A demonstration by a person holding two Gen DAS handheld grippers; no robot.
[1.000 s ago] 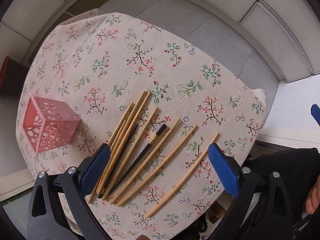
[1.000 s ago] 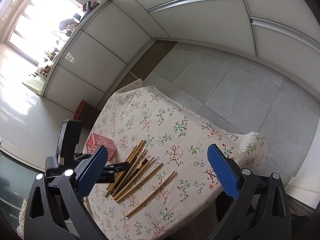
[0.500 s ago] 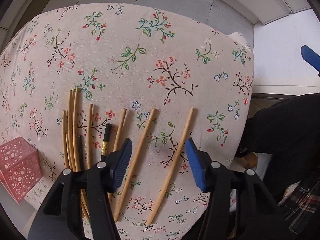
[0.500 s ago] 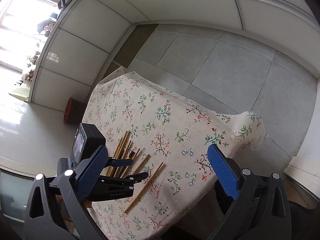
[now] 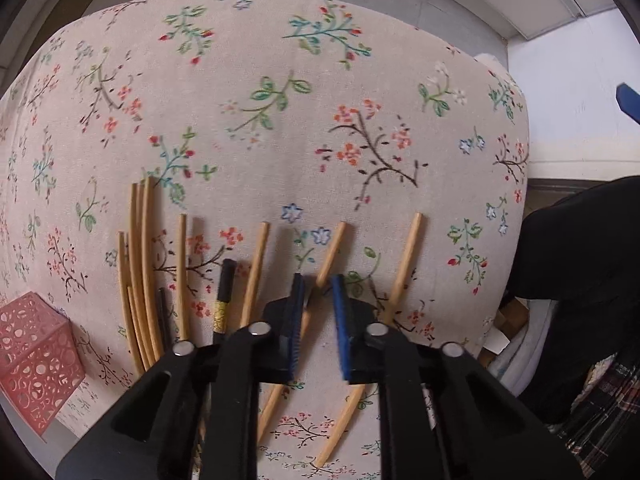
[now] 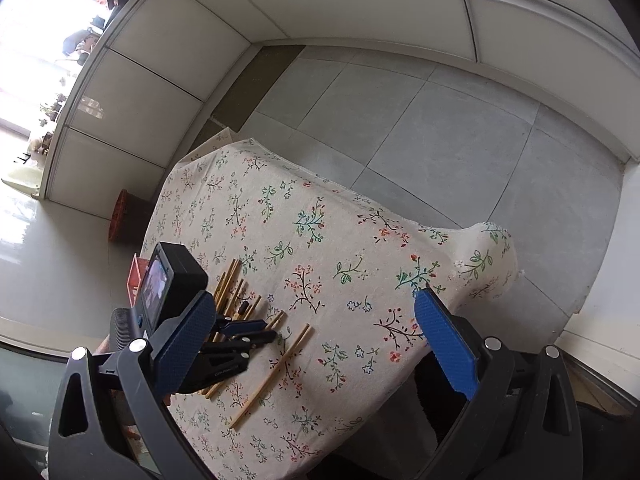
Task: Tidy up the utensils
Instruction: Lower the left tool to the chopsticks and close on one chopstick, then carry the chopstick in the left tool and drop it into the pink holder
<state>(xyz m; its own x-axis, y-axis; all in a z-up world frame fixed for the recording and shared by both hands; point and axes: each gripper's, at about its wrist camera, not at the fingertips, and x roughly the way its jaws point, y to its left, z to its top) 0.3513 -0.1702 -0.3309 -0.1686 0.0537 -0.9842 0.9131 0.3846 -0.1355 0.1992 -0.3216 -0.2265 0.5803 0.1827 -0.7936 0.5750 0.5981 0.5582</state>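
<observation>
Several wooden chopsticks (image 5: pixel 140 264) and a black chopstick (image 5: pixel 225 292) lie side by side on the floral tablecloth (image 5: pixel 304 128). My left gripper (image 5: pixel 318 284) is low over them, its jaws narrowed around one wooden chopstick (image 5: pixel 331 248) with a small gap on each side. Another wooden chopstick (image 5: pixel 404 264) lies just to its right. A pink perforated holder (image 5: pixel 34 360) stands at the left. In the right wrist view my right gripper (image 6: pixel 316 332) is wide open and empty, high above the table, with the left gripper (image 6: pixel 264 330) and chopsticks (image 6: pixel 276 372) below.
The table's right edge (image 5: pixel 520 216) drops off beside a person's dark clothing (image 5: pixel 580 280). Grey floor tiles (image 6: pixel 420 128) and white cabinets (image 6: pixel 360 4) surround the table. A reddish-brown stool (image 6: pixel 128 216) stands beyond the far end of the table.
My left gripper has come down close to the chopsticks and its jaws have narrowed from wide open to a small gap around one wooden chopstick. The right gripper has stayed open above.
</observation>
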